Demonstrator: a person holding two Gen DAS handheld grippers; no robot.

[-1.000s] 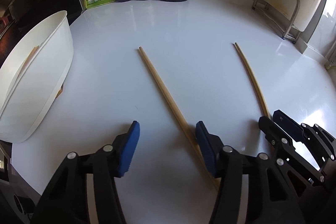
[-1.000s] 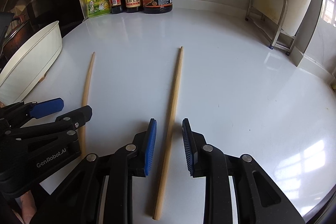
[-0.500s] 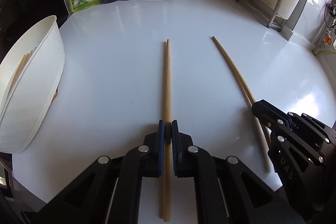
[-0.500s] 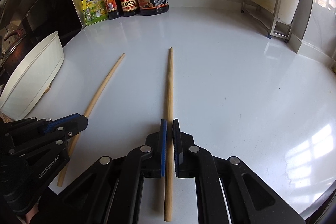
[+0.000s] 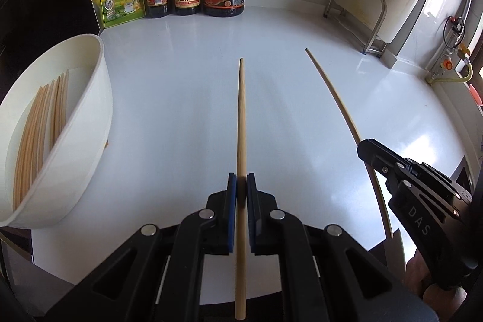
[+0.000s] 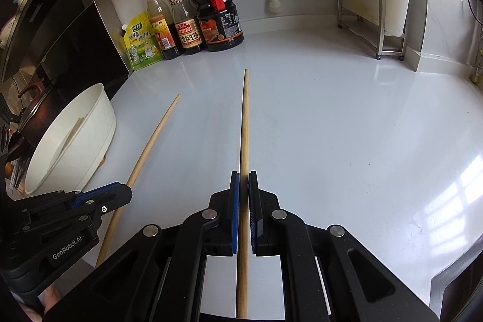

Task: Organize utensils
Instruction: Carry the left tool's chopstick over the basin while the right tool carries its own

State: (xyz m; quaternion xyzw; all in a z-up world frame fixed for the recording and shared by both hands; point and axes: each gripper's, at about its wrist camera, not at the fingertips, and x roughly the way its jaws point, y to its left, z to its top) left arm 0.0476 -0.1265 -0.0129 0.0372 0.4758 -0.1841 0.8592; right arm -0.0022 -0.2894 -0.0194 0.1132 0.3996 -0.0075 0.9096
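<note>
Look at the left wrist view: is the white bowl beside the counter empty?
No, the white bowl already holds a bundle of chopsticks lying along its inner wall.

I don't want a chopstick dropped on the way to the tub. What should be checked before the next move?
1. Left gripper shut on the left chopstick: ok.
2. Right gripper shut on the right chopstick: ok.
3. Each stick gripped near its middle: not ok, much more sticks out forward than behind.
4. White tub open, with room beside the chopsticks already inside: ok.
5. Counter bare between grippers and tub: ok.
6. Sticks lifted off the counter: cannot tell.
</note>
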